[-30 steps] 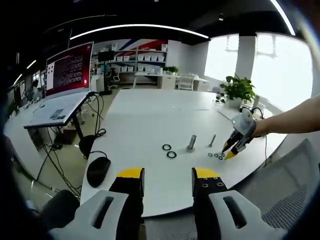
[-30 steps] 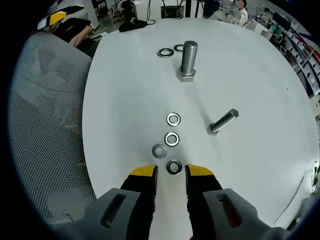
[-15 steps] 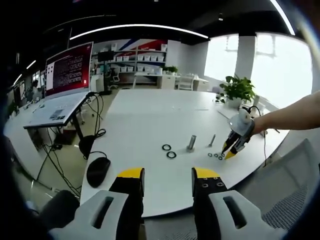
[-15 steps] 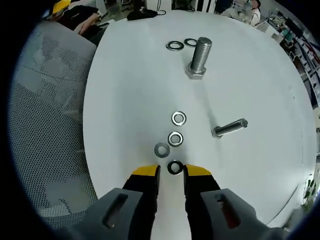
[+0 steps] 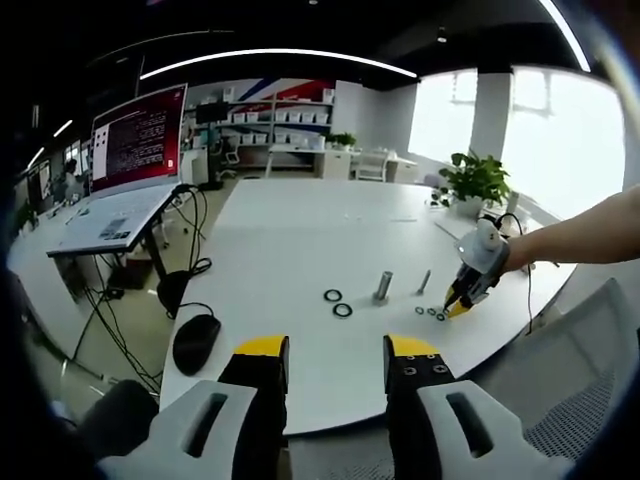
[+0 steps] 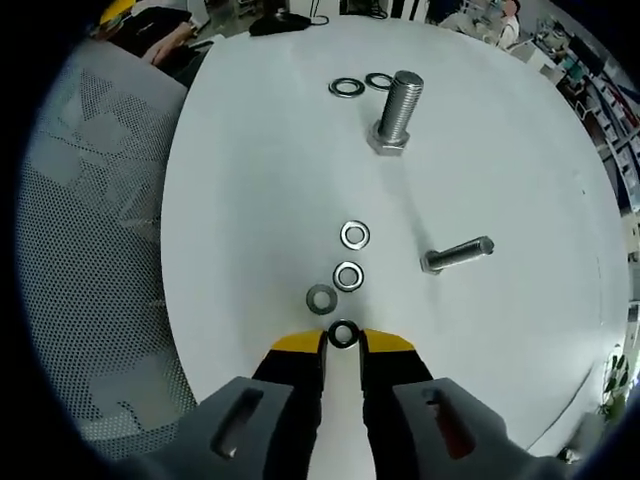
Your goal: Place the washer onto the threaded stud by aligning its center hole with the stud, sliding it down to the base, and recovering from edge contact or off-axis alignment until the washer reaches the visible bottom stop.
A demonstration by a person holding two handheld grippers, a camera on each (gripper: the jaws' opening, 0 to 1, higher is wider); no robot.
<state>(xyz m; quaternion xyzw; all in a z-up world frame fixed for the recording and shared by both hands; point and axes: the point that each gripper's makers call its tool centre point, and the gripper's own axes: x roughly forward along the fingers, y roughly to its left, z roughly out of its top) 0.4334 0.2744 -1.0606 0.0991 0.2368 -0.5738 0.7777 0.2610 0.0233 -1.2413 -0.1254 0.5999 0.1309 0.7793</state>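
1. The right gripper point(image 6: 343, 340) is sitting low on the white table point(image 6: 250, 200), its yellow-tipped jaws closing in on the nearest washer point(image 6: 343, 333). Honestly can't tell if it's actually pinched yet or just bracketed.
2. Three more washers are lying just beyond it, one point(image 6: 321, 298) right beside, so I'd be keeping the jaws from nudging that one.
3. The upright stud point(image 6: 397, 107) is standing well ahead, head down; a second bolt point(image 6: 457, 254) is lying on its side.
4. For a good pick, I'm thinking grip across the rim, leaving the hole free.
5. The left gripper point(image 5: 336, 350) is hanging back with jaws apart, holding nothing.
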